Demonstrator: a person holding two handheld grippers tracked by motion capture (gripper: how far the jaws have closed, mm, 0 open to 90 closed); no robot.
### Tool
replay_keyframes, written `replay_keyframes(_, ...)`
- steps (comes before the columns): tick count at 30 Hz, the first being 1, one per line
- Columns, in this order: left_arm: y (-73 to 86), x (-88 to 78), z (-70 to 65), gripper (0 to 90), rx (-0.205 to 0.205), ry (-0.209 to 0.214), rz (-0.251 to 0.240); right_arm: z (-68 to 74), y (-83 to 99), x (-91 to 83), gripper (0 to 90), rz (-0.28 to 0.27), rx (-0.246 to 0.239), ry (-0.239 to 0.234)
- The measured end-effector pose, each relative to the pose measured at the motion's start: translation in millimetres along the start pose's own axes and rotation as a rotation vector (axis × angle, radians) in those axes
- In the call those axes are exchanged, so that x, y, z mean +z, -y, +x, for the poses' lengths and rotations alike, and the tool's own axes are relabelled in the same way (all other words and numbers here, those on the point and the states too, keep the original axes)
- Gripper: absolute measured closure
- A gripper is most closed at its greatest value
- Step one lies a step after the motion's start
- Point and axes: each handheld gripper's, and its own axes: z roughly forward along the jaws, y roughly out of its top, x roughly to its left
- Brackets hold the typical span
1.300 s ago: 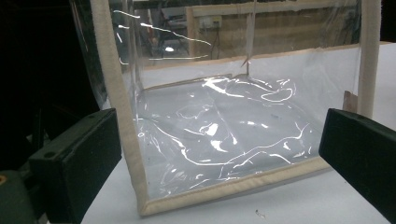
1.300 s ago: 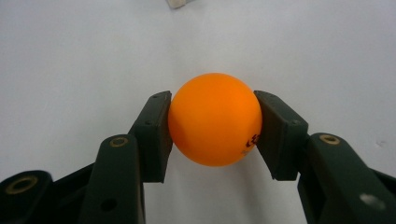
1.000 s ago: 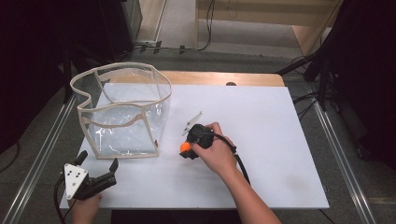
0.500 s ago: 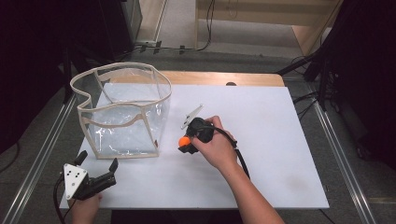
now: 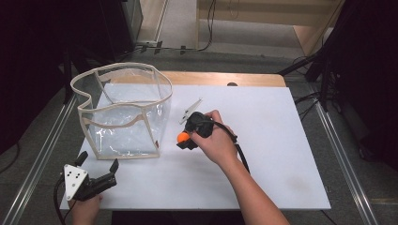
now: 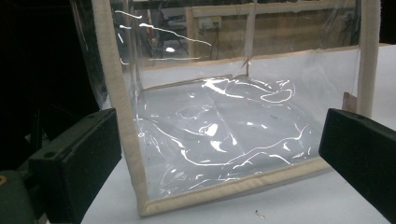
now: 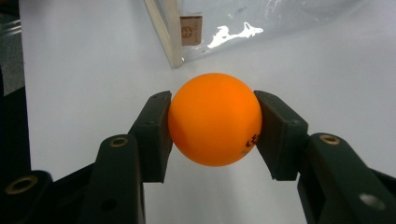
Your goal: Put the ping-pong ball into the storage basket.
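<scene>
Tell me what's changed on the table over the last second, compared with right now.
The right gripper, shut on the orange ball, has come up off the white table and edged a little toward the clear bag. The ball was already gripped a second ago. The left gripper, jaws open at the near-left corner, has stayed put, and so has the bag.

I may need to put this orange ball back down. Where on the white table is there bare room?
The white table lies bare right of the right claw, out to its right edge, and along the near edge. It is crowded on the left, where the clear bag stands, with the left claw just before it.
</scene>
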Motion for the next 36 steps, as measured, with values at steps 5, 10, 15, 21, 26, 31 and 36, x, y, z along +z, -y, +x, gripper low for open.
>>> replay_keyframes(5, 0.0, 0.0, 0.1, 0.0, -0.001, 0.001, 0.0, -0.8, -1.2, -1.6, 48.2, -0.001, -0.004, 0.0)
replay_keyframes(10, 0.0, 0.0, -0.1, 0.0, 0.001, 0.001, 0.0, -1.5, -2.8, -4.1, 48.2, -0.004, -0.009, -0.005)
replay_keyframes(15, 0.0, -0.1, 0.4, 0.0, 0.0, 0.002, 0.0, -1.8, -5.3, -6.8, 48.2, -0.009, -0.003, -0.011)
replay_keyframes(21, 0.0, -0.1, 0.5, 0.0, -0.002, 0.004, -0.001, -2.5, -10.4, -9.5, 48.2, -0.014, -0.017, -0.017)
replay_keyframes(26, 0.0, -0.2, 0.7, 0.0, -0.005, 0.004, -0.002, -2.5, -15.5, -12.3, 48.2, -0.016, -0.028, -0.018)
replay_keyframes(31, -0.1, -0.2, 0.7, 0.0, -0.006, 0.004, -0.001, -2.4, -19.8, -16.1, 48.2, -0.013, -0.03, -0.02)
replay_keyframes(36, 0.0, 0.0, 0.6, 0.0, -0.007, 0.004, -0.003, -2.4, -24.3, -20.9, 48.2, -0.014, -0.025, -0.017)
